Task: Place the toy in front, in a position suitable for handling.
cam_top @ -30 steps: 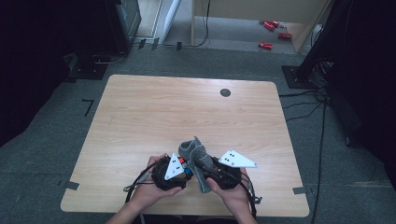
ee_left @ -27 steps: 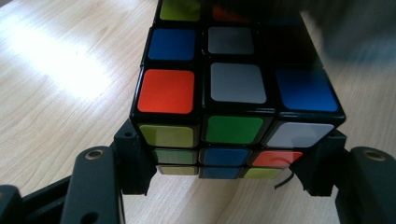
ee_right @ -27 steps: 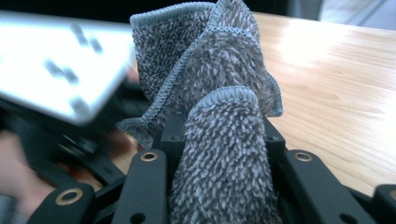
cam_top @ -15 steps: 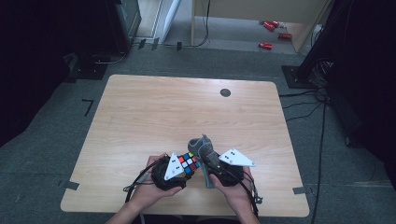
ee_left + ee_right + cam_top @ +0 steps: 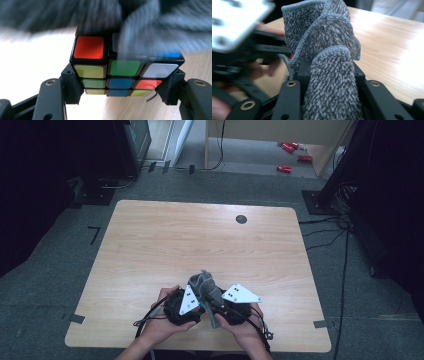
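Left gripper point(image 5: 120, 82) is clamped on a colour cube point(image 5: 120, 72), one black jaw on each side of its lowest layer, near the table point(image 5: 150, 245) edge closest to the person. Right gripper point(image 5: 329, 82) is closed on a bunched grey cloth point(image 5: 324, 50), which stands up between its jaws and folds over above them. In the high view the cloth point(image 5: 204, 287) lies over the cube, so the two grippers point(image 5: 192, 302) point(image 5: 225, 302) sit just beside each other with the cube between.

Step in hand, as I read it: wiping the cube with the cloth.

To do it well: hold the cube rigid and low in the left jaws so the upper faces stay exposed; drag the cloth across one face at a time, pressure light enough not to twist a layer or lever the cube out. Keep the loose cloth end clear of the left jaws. A dark round mark point(image 5: 241, 219) lies far beyond the cube, no obstacle.
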`<action>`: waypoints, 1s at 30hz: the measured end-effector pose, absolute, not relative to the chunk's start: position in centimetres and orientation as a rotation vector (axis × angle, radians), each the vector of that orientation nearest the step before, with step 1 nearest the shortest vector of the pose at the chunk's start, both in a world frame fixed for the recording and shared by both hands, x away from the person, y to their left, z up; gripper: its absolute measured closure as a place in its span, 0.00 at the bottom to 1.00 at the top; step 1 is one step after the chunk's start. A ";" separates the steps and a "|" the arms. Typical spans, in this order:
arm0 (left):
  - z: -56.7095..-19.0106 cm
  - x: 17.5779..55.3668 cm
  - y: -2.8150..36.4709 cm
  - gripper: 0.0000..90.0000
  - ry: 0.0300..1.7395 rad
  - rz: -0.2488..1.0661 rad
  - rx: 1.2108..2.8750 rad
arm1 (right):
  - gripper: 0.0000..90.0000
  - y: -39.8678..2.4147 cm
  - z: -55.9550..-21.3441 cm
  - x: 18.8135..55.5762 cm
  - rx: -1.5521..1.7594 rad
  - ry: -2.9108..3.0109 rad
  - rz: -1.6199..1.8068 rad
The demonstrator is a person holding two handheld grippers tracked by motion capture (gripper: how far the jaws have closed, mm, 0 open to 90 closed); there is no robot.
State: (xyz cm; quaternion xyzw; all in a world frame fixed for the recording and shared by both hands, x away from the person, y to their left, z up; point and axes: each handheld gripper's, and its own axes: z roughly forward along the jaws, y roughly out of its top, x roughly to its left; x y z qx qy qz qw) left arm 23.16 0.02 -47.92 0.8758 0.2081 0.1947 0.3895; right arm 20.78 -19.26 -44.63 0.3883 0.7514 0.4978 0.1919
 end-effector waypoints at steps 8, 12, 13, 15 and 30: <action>-48.1 23.7 0.3 0.38 0.556 0.474 2.240 | 0.74 -21.7 -44.6 21.5 1.196 2.043 1.385; -48.3 23.5 -0.1 0.38 0.540 0.474 2.253 | 0.73 -20.0 -43.9 20.5 1.092 2.077 1.425; -48.2 23.4 -0.1 0.38 0.535 0.475 2.254 | 0.73 -19.4 -44.0 20.2 1.066 2.101 1.421; -48.1 23.2 -0.2 0.38 0.523 0.469 2.245 | 0.73 -18.6 -44.2 20.1 1.043 2.134 1.401; -47.9 23.6 0.4 0.38 0.540 0.472 2.227 | 0.73 -21.1 -44.3 21.1 1.148 2.031 1.337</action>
